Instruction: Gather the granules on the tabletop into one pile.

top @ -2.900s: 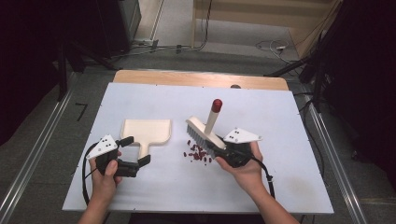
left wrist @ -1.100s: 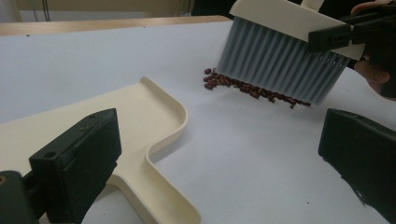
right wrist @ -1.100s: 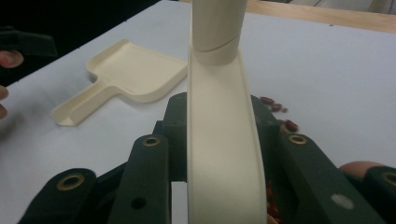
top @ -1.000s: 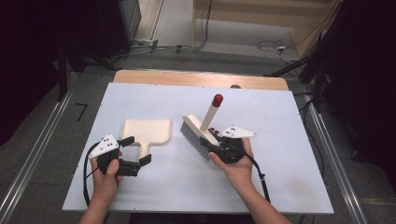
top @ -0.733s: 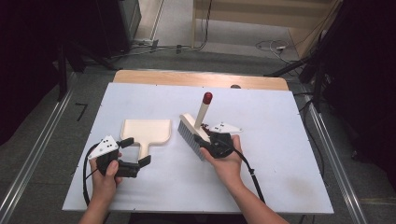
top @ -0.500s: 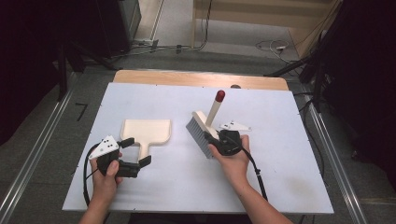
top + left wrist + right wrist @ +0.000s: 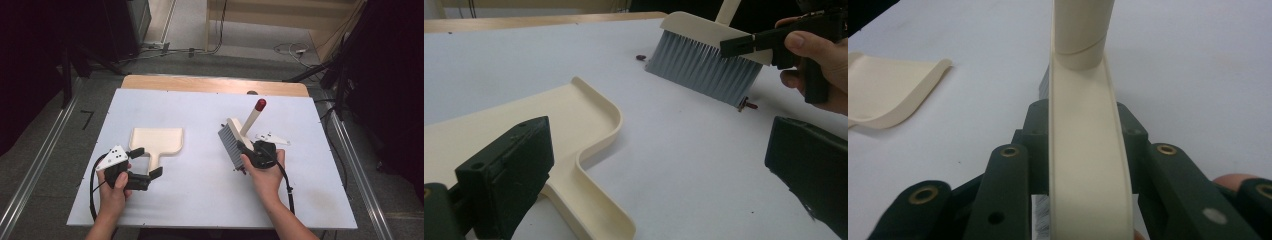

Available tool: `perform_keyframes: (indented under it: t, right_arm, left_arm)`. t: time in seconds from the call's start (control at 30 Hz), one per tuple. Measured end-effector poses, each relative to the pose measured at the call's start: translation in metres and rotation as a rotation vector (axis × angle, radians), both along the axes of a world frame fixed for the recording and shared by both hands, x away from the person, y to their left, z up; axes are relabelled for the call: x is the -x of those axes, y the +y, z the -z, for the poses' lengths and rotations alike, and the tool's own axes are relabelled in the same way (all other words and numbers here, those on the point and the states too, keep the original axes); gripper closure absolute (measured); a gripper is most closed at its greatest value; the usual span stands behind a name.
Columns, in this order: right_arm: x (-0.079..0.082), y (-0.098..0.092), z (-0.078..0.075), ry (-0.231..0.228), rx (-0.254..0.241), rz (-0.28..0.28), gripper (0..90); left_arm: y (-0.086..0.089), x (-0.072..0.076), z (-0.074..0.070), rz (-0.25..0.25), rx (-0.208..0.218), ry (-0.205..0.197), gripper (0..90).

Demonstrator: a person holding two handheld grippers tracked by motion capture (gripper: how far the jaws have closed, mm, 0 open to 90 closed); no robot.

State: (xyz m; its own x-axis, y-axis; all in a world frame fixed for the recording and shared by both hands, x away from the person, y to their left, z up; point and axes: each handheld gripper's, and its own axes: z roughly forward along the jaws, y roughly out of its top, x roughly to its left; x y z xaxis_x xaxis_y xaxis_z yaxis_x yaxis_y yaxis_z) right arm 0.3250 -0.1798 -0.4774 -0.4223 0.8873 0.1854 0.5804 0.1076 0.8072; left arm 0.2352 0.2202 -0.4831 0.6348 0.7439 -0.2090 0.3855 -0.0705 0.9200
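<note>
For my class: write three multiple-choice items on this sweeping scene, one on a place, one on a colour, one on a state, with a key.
1. Where does the dustpan lie from the brush in the high view?
A left
B right
C under it

2. What colour is the tip of the brush handle?
A blue
B red
C green

3. How are the right tongs?
A open, empty
B shut on the brush
C lying on the table

Key: 1 A, the pan sits by the left tongs; 2 B, the cap is red; 3 B, both jaws clamp the brush back.

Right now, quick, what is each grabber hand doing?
Left gripper: open, jaws on either side of the dustpan handle, not squeezing it.
Right gripper: shut on the brush, bristles on the table.
</note>
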Motion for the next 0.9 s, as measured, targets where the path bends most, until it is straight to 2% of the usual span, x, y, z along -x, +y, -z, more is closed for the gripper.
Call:
perform_keyframes:
  t: [0.13,0.17,0.23,0.3,0.4,0.47,0.53,0.63,0.73,0.83,0.9]
  right_arm:
    - [0.001,-0.006,-0.001,0.002,-0.003,0.013,65.5]
    - [0.001,-0.007,-0.001,0.005,-0.011,0.008,65.5]
    - [0.0,-0.011,-0.003,0.006,-0.061,-0.032,65.6]
    - [0.0,-0.013,-0.01,-0.029,-0.07,-0.061,65.5]
    - [-0.005,-0.019,-0.028,-0.085,-0.081,-0.131,65.6]
    - [-0.013,-0.023,-0.044,-0.137,-0.034,-0.177,65.6]
    - [-0.027,-0.027,-0.057,-0.213,0.031,-0.254,65.6]
    - [-0.058,-0.03,-0.063,-0.322,0.185,-0.404,65.6]
    - [-0.089,-0.029,-0.056,-0.302,0.271,-0.521,65.6]
    - [-0.11,-0.026,-0.041,-0.287,0.289,-0.542,65.7]
    - [-0.119,-0.022,-0.032,-0.324,0.286,-0.567,65.7]
  left_arm:
    - [0.0,0.0,0.0,0.002,0.001,0.0,0.0]
    - [0.0,0.0,0.0,0.002,0.0,0.001,0.0]
    - [0.0,0.0,0.0,0.002,0.002,0.0,0.0]
    - [0.0,0.0,0.0,0.001,0.0,-0.002,0.0]
    - [0.0,0.0,0.0,-0.002,0.001,0.0,0.0]
    - [0.0,0.0,0.0,-0.002,0.003,0.002,0.0]
    - [-0.001,-0.001,0.0,-0.002,0.008,0.0,0.0]
    - [-0.001,-0.001,0.0,0.001,0.001,0.002,0.0]
    - [-0.001,-0.001,0.0,-0.002,0.004,0.003,0.0]
    - [0.0,-0.001,0.001,-0.002,0.004,0.004,0.0]
    - [0.0,-0.001,0.002,-0.004,0.005,0.005,0.0]
